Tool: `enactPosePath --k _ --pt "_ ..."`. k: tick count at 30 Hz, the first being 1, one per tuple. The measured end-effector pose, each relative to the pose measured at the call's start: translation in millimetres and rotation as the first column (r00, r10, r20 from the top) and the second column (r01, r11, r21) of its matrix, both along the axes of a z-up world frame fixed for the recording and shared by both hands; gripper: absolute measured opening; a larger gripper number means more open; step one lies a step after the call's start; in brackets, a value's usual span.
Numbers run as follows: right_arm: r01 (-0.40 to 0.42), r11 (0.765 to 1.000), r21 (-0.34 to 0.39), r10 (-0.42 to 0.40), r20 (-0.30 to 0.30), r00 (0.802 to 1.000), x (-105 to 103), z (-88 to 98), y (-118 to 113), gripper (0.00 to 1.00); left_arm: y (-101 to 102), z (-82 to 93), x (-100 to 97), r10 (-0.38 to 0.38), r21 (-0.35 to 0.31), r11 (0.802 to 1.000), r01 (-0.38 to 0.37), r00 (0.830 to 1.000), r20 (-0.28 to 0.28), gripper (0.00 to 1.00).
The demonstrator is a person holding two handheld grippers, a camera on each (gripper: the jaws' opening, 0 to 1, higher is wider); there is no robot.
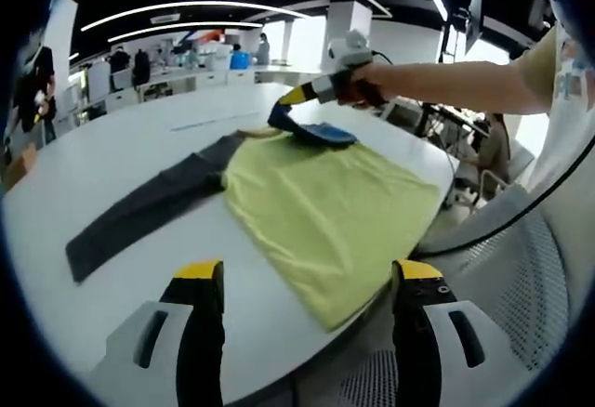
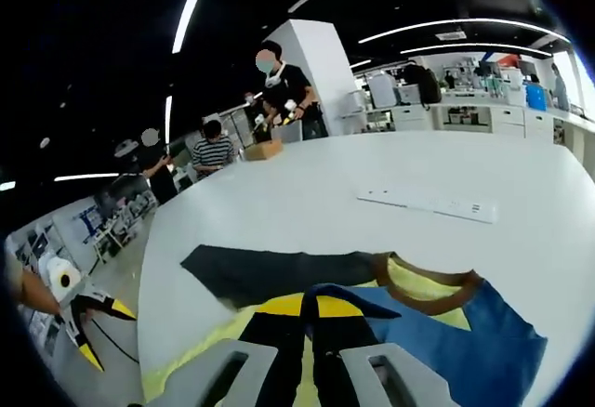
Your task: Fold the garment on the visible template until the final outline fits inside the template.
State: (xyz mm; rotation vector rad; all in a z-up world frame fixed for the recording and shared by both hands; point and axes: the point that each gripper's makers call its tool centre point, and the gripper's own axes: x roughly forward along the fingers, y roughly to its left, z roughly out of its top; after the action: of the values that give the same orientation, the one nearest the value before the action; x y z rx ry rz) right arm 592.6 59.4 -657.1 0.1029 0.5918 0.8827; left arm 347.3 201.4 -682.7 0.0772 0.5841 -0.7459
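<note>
In the left gripper view, a dark grey sleeve [image 1: 149, 207] of the garment [image 1: 325, 207] stretched away to the left across the white tabletop [image 1: 139, 128], while the yellow body lay spread in the middle, its near corner reaching the tabletop edge. The left tool [image 1: 307, 282] stood over the near edge with its yellow-tipped jaws wide apart and nothing between them; the garment's near corner lay just ahead, between the two jaws' lines. Farther right, at the garment's far end, the right tool [image 1: 286, 114], held by a person's hand [image 1: 364, 84], was closed on a blue part of the garment [image 1: 321, 133] and held it raised and bunched.

In the right gripper view, the left tool [image 2: 88, 328] showed at the far left, jaws spread. The dark sleeve [image 2: 270, 272] ran across the tabletop [image 2: 372, 175], and the right tool [image 2: 311, 319] had its jaws pressed together on a blue fold of the garment [image 2: 465, 333], with a brown collar [image 2: 423, 282] just beyond. A flat white sheet [image 2: 428, 204] lay farther off, well apart.
</note>
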Motion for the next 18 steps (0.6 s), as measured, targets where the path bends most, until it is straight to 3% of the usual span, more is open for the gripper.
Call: enactPosePath --k 18 --pt "-0.079 0.996 -0.029 0.078 -0.040 0.996 -15.9 -21.2 29.2 0.00 3.6 -1.9 2.8 0.013 -0.008 1.000 -0.013 1.000 -0.002 0.70"
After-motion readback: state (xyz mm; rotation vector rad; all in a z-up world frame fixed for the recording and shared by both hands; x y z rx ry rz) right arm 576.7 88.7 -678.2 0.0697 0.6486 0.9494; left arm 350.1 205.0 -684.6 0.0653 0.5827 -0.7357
